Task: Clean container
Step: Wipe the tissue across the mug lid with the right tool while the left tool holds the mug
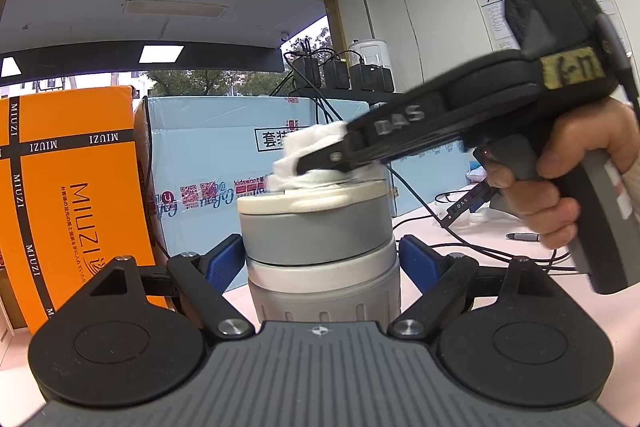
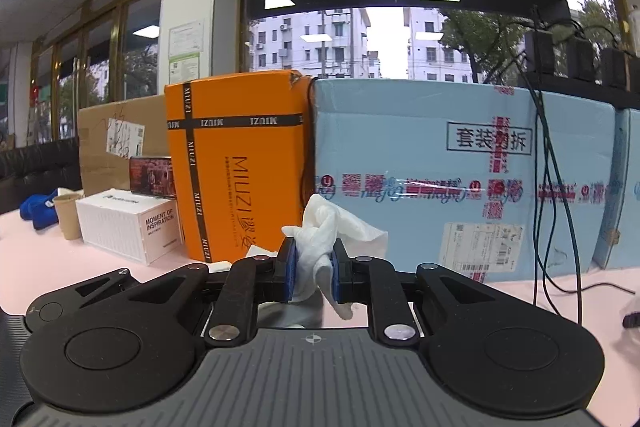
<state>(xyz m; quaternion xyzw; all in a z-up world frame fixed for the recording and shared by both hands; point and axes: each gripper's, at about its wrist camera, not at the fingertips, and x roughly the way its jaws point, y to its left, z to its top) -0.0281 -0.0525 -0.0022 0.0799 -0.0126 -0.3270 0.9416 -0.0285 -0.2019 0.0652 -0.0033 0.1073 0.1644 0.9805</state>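
Observation:
A grey and white cylindrical container stands upright on the pink table, held between the blue pads of my left gripper, which is shut on its body. My right gripper comes in from the right and is shut on a white cloth, pressing it on the container's white lid. In the right wrist view the right gripper pinches the crumpled white cloth between its blue pads; the container below is mostly hidden.
An orange MIUZI box and a light blue carton stand close behind the container. Black cables and a pen lie on the table at the right. A white box and paper cup stand at the left.

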